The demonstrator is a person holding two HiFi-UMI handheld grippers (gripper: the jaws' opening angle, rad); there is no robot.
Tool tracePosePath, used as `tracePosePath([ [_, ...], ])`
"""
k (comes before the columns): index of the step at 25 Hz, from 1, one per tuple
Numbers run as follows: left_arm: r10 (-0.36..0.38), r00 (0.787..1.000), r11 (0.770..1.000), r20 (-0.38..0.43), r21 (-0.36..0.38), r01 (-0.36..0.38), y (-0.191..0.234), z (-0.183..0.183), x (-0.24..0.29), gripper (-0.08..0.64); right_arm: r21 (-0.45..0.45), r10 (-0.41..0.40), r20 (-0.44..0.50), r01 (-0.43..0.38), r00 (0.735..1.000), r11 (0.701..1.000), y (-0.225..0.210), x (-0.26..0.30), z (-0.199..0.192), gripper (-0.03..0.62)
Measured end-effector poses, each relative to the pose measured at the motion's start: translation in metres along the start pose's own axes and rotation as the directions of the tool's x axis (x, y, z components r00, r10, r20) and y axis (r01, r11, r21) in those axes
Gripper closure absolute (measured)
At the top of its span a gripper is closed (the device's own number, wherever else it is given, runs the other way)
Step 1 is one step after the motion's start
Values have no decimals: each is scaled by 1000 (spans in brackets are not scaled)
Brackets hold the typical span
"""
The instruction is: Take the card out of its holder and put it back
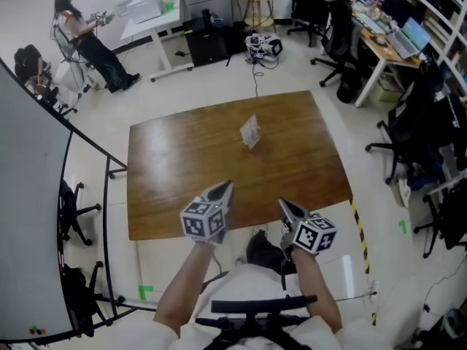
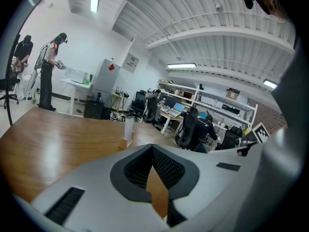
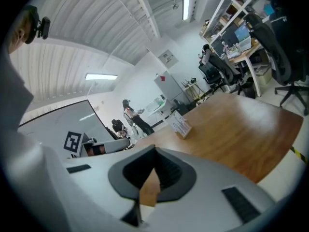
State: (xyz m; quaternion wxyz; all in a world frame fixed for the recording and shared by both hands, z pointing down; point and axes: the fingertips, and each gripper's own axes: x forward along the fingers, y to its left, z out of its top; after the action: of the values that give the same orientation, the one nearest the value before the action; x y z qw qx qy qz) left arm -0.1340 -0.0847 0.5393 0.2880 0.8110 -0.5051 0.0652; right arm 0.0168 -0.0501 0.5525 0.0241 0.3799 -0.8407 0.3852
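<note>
Showing card [image 3: 179, 123] print: right gripper view | nearly edge-on: left gripper view

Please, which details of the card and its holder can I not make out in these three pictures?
- Print on the card: too small in all three views, and blurred.
- The slot of the holder and how deep the card sits in it: too small in the head view.
- Near edge of the table: partly covered in the head view by the left gripper and the right gripper.
</note>
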Motion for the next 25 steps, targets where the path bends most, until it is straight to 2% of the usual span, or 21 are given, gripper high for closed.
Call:
tracePosePath([
  [11, 23, 999, 999, -43, 32, -22, 41, 35, 86, 557, 1, 38, 13, -38, 999, 999, -31, 67, 67, 592],
  [17, 60, 994, 997, -93, 49, -56, 67, 38, 122, 554, 7, 52, 1, -52, 999, 999, -39, 90, 82, 591],
  [20, 70, 990, 996, -124, 56, -63, 78, 37, 142, 449, 22, 50, -1, -50, 999, 999, -51, 96, 84, 591],
  [23, 81, 987, 994, -141, 86, -69, 85, 38, 160, 441, 33, 43, 2, -43, 999, 999, -62, 100, 90, 591],
  [25, 86, 985, 992, -147, 100, -72, 89, 38, 172, 408, 39, 40, 6, -40, 999, 998, -69, 102, 94, 591],
])
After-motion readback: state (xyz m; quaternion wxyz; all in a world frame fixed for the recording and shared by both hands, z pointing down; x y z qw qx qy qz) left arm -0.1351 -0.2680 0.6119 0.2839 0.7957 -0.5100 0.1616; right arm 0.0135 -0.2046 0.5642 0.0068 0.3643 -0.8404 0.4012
